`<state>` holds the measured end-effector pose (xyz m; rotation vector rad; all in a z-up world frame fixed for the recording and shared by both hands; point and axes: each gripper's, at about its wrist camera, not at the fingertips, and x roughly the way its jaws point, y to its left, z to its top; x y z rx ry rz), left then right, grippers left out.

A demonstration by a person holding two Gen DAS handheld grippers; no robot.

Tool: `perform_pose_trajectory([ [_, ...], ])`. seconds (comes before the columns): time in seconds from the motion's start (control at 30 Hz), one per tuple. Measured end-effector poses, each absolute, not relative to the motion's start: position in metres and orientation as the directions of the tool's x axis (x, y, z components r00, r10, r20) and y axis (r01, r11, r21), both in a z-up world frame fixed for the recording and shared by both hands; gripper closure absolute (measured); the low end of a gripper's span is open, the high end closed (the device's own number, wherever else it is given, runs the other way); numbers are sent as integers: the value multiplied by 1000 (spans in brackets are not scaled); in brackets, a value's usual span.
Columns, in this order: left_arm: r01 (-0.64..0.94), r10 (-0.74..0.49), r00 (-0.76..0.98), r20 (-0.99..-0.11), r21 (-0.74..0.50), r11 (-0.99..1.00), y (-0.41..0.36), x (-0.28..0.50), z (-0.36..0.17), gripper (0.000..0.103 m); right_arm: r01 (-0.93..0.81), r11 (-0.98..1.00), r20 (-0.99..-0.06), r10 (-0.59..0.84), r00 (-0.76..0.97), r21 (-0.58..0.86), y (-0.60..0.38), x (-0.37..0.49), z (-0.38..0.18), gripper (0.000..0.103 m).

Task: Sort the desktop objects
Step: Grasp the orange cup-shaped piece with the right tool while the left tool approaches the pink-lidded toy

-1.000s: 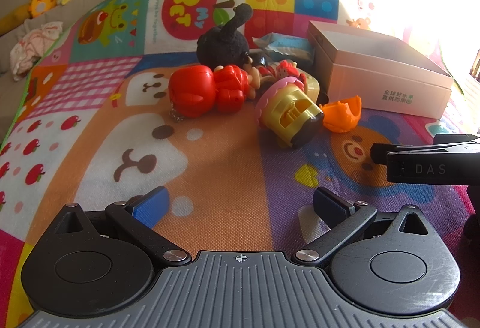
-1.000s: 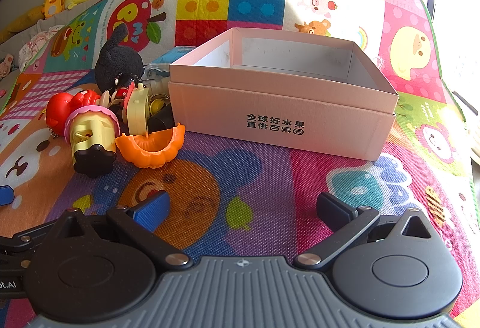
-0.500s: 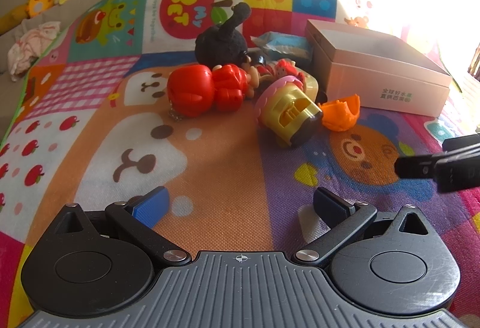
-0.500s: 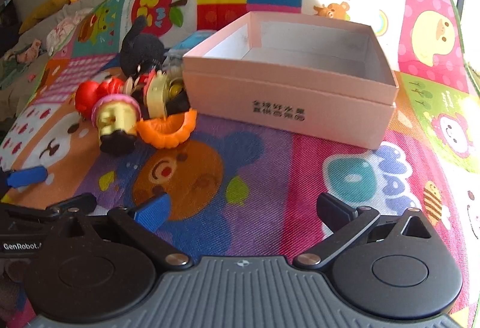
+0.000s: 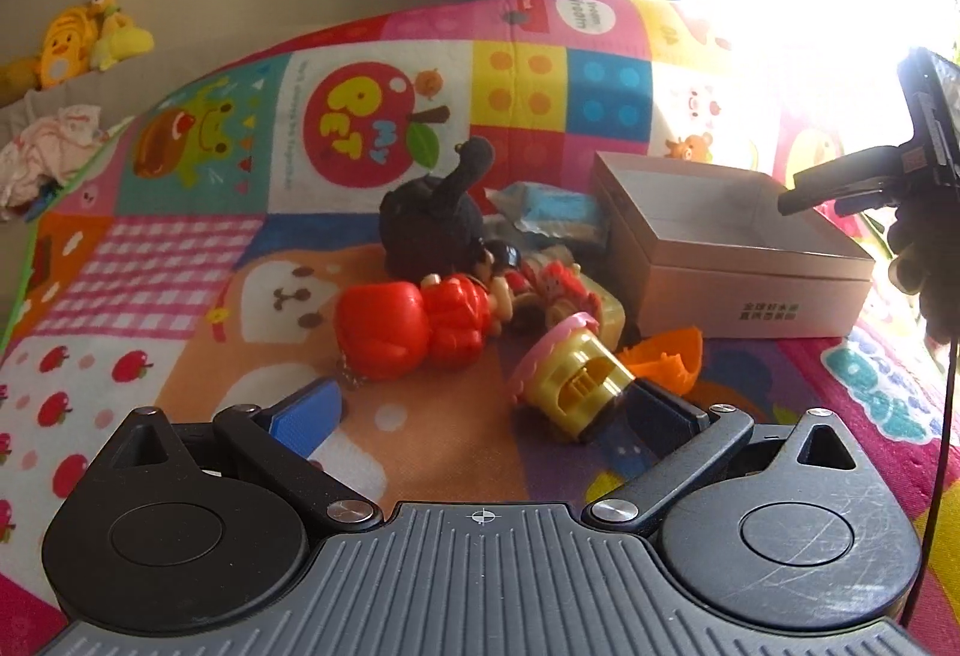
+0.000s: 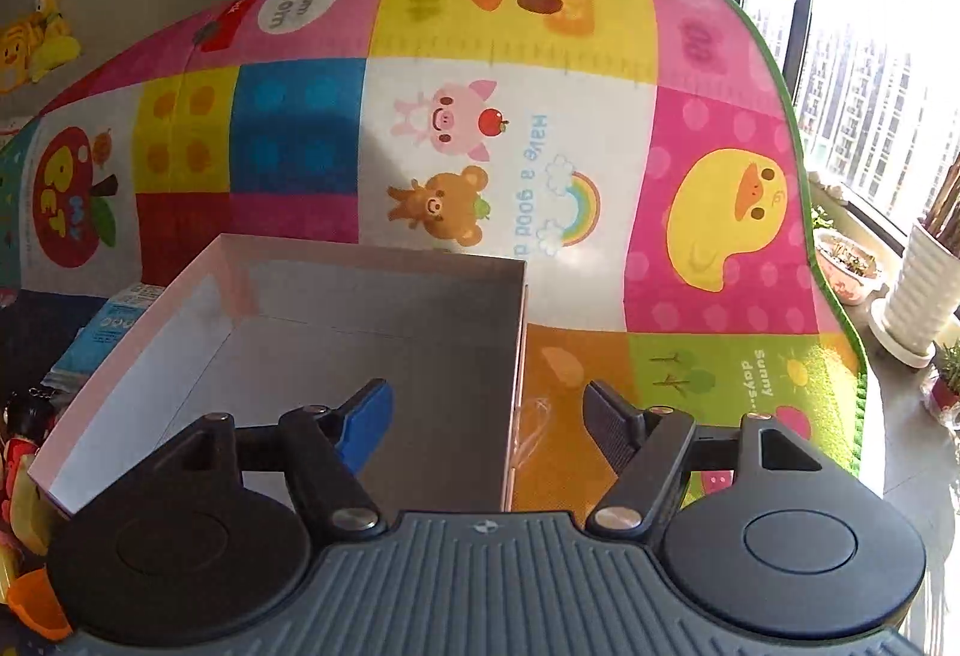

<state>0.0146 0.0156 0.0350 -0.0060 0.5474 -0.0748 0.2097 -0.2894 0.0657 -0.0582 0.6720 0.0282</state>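
A pile of toys lies on the colourful play mat: a red figure [image 5: 402, 332], a black plush [image 5: 432, 224], a yellow and pink cup toy [image 5: 570, 386] and an orange piece [image 5: 666, 356]. My left gripper [image 5: 480, 410] is open just in front of them, its black finger close beside the cup toy. Right of the pile stands the pink cardboard box [image 5: 744, 290], nothing in it. My right gripper [image 6: 486, 428] hangs over the box [image 6: 372, 257] with its jaws closing. The box's right wall stands between the fingers, which do not touch it. From the left wrist, the right gripper [image 5: 804, 200] shows above the box.
A blue packet [image 5: 552, 212] lies behind the toys, against the box. Plush toys [image 5: 72, 44] and crumpled cloth [image 5: 48, 152] sit at the far left. Beyond the mat's right edge are plant pots [image 6: 918, 290] by a bright window.
My right gripper has swung up and forward from the mat in front of the box to over its right wall, jaws narrower. The left gripper has risen slightly and drawn nearer the cup toy.
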Motion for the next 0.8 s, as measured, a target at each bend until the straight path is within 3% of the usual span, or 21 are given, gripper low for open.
perform_pose_trajectory([
  [0.07, 61, -68, 851, -521, -32, 998, 26, 17, 34, 0, -111, 993, -627, 68, 776, -30, -279, 220, 64, 29],
  [0.2, 48, -71, 844, -531, -58, 997, 37, 19, 30, 0, -197, 967, -576, 71, 814, -160, -241, 228, 60, 29],
  [0.33, 66, -87, 832, -548, -58, 996, 35, 22, 24, 0, -230, 961, -536, 115, 836, -153, -227, 221, 68, 32],
  [0.4, 60, -77, 826, -559, -49, 997, 35, 23, 21, 0, -198, 970, -470, 110, 876, -141, -225, 197, 82, 26],
  [0.47, 41, -58, 822, -567, -43, 998, 36, 24, 17, 0, -274, 957, -441, 206, 874, -97, -221, 162, 93, 18],
  [0.63, -33, -7, 830, -557, -62, 998, 45, 24, 19, 0, -497, 865, -512, 398, 761, -67, -192, 90, 82, 15],
  [0.7, -50, 0, 834, -552, -75, 996, 48, 23, 21, 0, -551, 831, -551, 424, 719, -78, -175, 75, 67, 23],
  [0.8, -57, -3, 834, -552, -91, 994, 53, 19, 23, 0, -570, 814, -580, 410, 704, -116, -154, 71, 47, 24],
])
